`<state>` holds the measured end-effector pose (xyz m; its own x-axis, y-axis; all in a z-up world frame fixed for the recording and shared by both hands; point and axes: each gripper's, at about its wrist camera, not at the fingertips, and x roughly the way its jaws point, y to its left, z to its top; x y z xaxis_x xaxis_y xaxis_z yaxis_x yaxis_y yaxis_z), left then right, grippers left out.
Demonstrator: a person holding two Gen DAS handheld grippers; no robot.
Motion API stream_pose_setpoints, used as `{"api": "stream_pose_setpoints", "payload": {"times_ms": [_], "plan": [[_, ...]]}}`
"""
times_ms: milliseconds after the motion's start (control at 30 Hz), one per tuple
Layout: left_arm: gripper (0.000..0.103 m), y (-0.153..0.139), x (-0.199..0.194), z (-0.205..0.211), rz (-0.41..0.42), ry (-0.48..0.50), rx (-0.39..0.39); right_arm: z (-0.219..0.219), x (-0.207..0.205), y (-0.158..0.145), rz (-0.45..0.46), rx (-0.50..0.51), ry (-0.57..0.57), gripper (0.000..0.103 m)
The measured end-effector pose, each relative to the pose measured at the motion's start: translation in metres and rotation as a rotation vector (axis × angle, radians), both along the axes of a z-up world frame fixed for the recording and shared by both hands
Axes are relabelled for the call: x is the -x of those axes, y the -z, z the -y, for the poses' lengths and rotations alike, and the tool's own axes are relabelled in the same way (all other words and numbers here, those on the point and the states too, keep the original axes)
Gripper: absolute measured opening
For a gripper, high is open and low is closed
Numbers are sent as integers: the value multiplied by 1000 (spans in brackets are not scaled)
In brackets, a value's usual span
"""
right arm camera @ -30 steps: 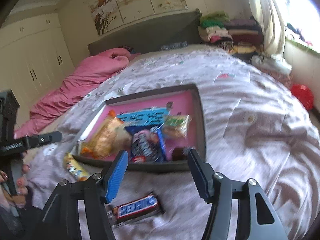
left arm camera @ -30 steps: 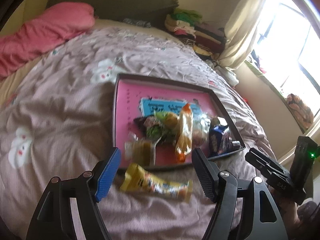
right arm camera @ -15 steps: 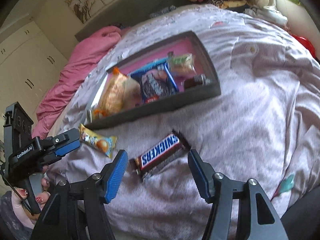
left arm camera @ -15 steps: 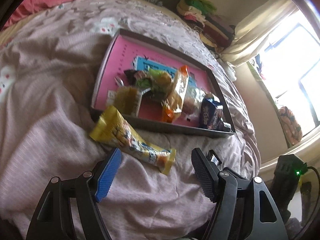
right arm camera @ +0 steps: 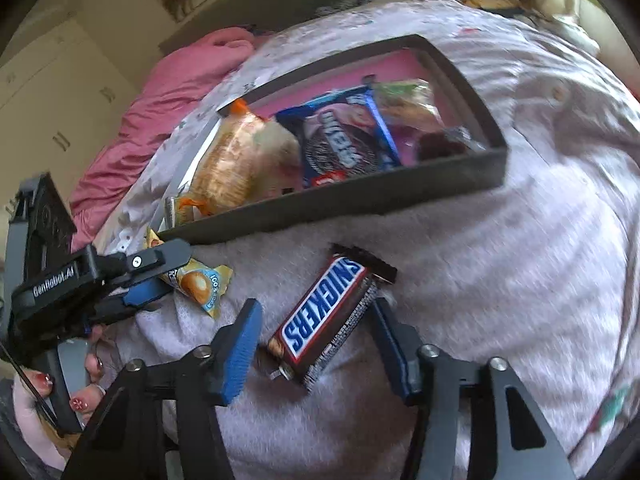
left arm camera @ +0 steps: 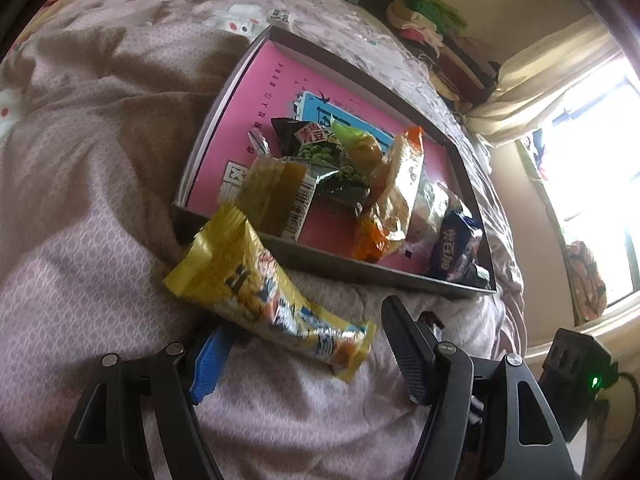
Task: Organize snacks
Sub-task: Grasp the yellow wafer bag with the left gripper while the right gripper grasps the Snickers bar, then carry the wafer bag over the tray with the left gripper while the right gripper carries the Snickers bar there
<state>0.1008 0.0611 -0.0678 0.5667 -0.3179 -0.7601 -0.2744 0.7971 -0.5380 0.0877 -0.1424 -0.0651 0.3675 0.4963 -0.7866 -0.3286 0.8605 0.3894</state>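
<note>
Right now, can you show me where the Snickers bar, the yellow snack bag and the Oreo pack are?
Snickers bar [right arm camera: 326, 314], right wrist view, on the blue logo.
yellow snack bag [left arm camera: 256, 284], left wrist view, on its middle.
Oreo pack [right arm camera: 340, 140], right wrist view, on the cookie picture.

The yellow snack packet [left arm camera: 268, 300] is hiding the left gripper's [left arm camera: 304, 354] blue fingertip [left arm camera: 208, 364]; motion blur is smearing the packet's print.

A bed [left arm camera: 100, 184] with a pale pink quilt fills the room. Bright window [left arm camera: 592, 168] at three o'clock, cream curtain [left arm camera: 544, 68] beside it, folded clothes [left arm camera: 432, 36] at one, white wardrobe [right arm camera: 52, 80] at ten.
</note>
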Motion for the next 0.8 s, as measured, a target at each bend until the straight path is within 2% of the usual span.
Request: {"api": "stream_pose_setpoints", "payload": {"times_ms": [200,233,267,333,400,567,667,733,800], "plan": [[72,5,-9,8,7,13,-47,-20,-2,2,51,63,-91,32],[68,6,-9,8,10,14,-52,-24,0,1,61,64,-120,30],[63,5,-10,8,14,11,-61,-28,1,0,69,69,-134,30],[39,4,-10,8,16,11,-80,-34,5,-2,87,92,-157,29],[30,5,-10,9,17,19,-99,-37,9,-5,106,103,-175,29],[22,2,-6,5,38,39,-89,-39,16,-17,162,73,-192,29],[16,-7,2,6,91,82,-69,-32,19,-25,197,46,-192,29],[15,-17,8,12,133,120,-90,-29,20,-30,207,20,-206,29],[15,-31,15,21,173,159,-142,-27,21,-33,217,11,-205,29]]}}
